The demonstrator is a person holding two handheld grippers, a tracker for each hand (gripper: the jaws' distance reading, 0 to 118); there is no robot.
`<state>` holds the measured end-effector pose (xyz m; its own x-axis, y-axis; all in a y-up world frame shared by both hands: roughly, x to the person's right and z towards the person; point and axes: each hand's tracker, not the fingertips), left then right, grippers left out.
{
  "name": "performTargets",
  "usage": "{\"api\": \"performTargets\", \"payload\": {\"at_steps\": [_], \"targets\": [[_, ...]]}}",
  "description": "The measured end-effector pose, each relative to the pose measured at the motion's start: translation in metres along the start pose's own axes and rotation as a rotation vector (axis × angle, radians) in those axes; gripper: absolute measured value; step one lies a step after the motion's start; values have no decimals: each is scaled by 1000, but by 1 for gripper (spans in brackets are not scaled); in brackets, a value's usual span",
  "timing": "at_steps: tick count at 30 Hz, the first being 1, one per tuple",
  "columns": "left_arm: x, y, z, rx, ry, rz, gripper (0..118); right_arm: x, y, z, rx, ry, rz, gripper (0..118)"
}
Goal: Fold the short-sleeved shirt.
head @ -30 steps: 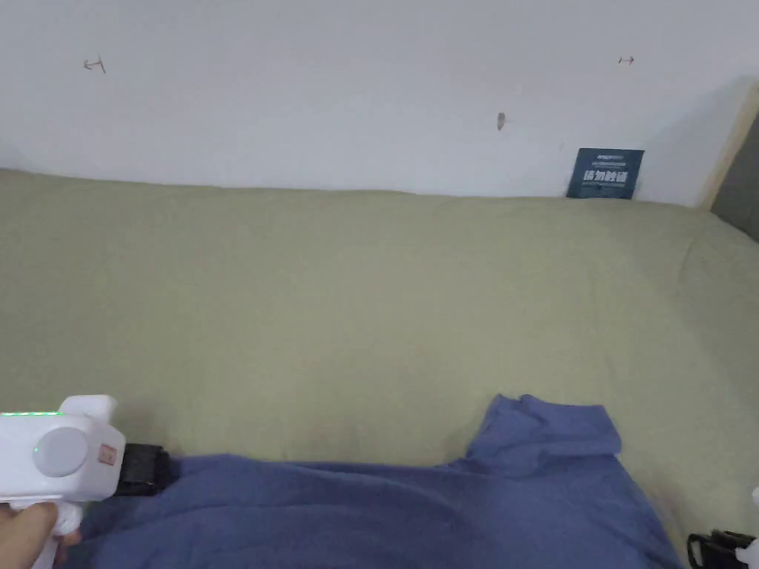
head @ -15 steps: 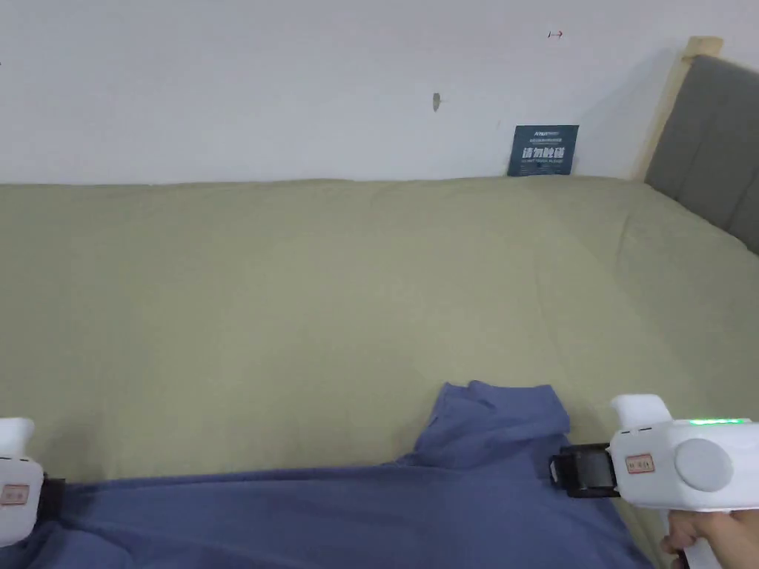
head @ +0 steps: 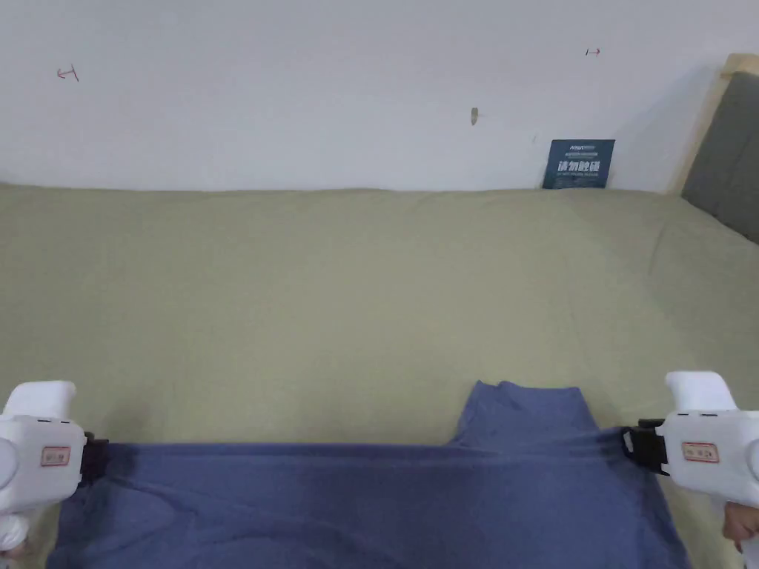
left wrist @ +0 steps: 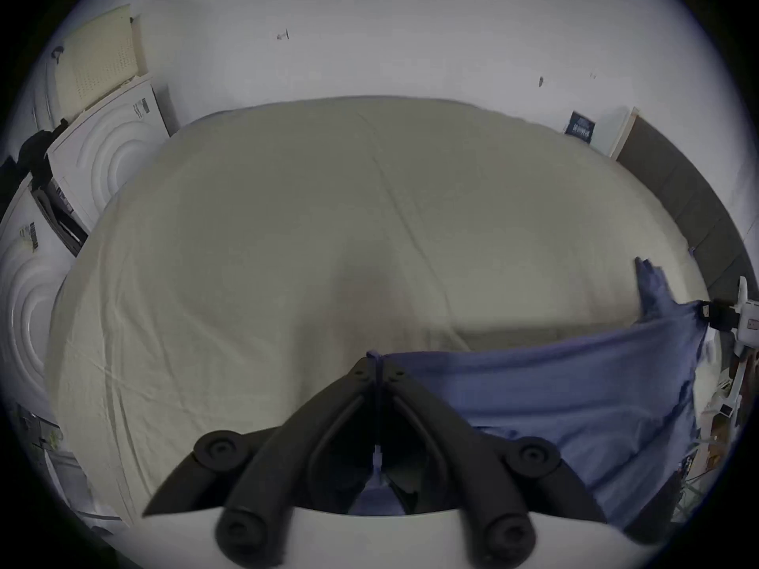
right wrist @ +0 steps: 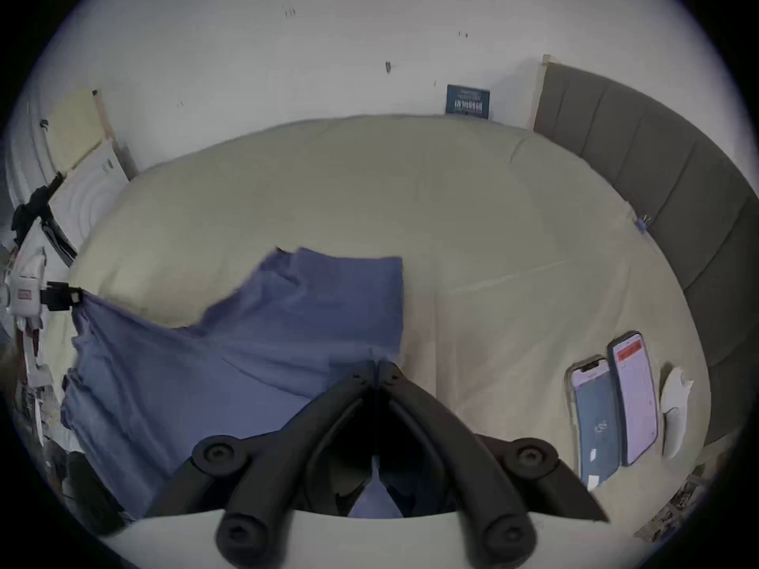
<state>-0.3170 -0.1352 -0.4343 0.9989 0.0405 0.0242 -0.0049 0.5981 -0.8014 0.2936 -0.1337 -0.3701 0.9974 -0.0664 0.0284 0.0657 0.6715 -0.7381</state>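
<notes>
While both jaws pinch it (one each end), the blue shirt stretches taut between them.

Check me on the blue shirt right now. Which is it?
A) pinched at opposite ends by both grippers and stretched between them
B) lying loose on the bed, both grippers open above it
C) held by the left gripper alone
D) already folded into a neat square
A: the left gripper and the right gripper each have their jaws closed on an edge of the blue shirt, whose top edge runs taut between them over the bed.
</notes>
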Motion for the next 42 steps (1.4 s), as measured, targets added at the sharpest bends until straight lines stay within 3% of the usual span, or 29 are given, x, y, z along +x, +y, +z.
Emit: {"api": "performTargets", "payload": {"at_steps": [6, 14, 27, 28, 29, 30, 31, 32, 33, 35, 38, 39, 40, 41, 42], "targets": [[-16, -29, 77, 82, -40, -3, 2, -8, -19, 88, 86, 28, 13, 0], [-36, -108, 147, 166, -67, -36, 1, -15, -99, 167, 139, 65, 18, 0], [-50, -225, 143, 166, -85, -3, 2, -10, -207, 166, 65, 65, -12, 0], [-51, -227, 140, 162, -86, -3, 9, -10, -209, 163, 59, 64, -28, 0], [-51, -228, 139, 159, -74, -2, 28, -10, -212, 160, 57, 59, -37, 1], [-50, -228, 140, 155, -71, 9, 77, -11, -211, 159, 56, 47, -41, 25], [-51, -227, 141, 150, -62, 27, 106, -9, -214, 156, 51, 37, -46, 65], [-52, -227, 146, 166, -68, 51, 111, -9, -213, 155, 39, 37, -47, 108], [-51, -224, 152, 174, -67, 64, 111, -10, -211, 165, 148, 27, -67, 114], [-45, -220, 161, 174, -43, 75, 111, -24, -206, 175, 93, 36, -71, 111], [-35, -215, 171, 189, -24, 81, 108, -40, -199, 187, 141, 20, -50, 111], [-30, -213, 175, 196, -13, 82, 95, -39, -198, 180, 155, 24, -49, 108], [-26, -213, 179, 205, -6, 77, 68, -45, -196, 184, 177, 17, -52, 93], [-21, -212, 182, 214, -1, 67, 26, -51, -194, 189, 207, 0, -47, 57], [-29, -211, 173, 213, 0, 69, 0, -57, -193, 192, 240, -15, -35, 0]]}}
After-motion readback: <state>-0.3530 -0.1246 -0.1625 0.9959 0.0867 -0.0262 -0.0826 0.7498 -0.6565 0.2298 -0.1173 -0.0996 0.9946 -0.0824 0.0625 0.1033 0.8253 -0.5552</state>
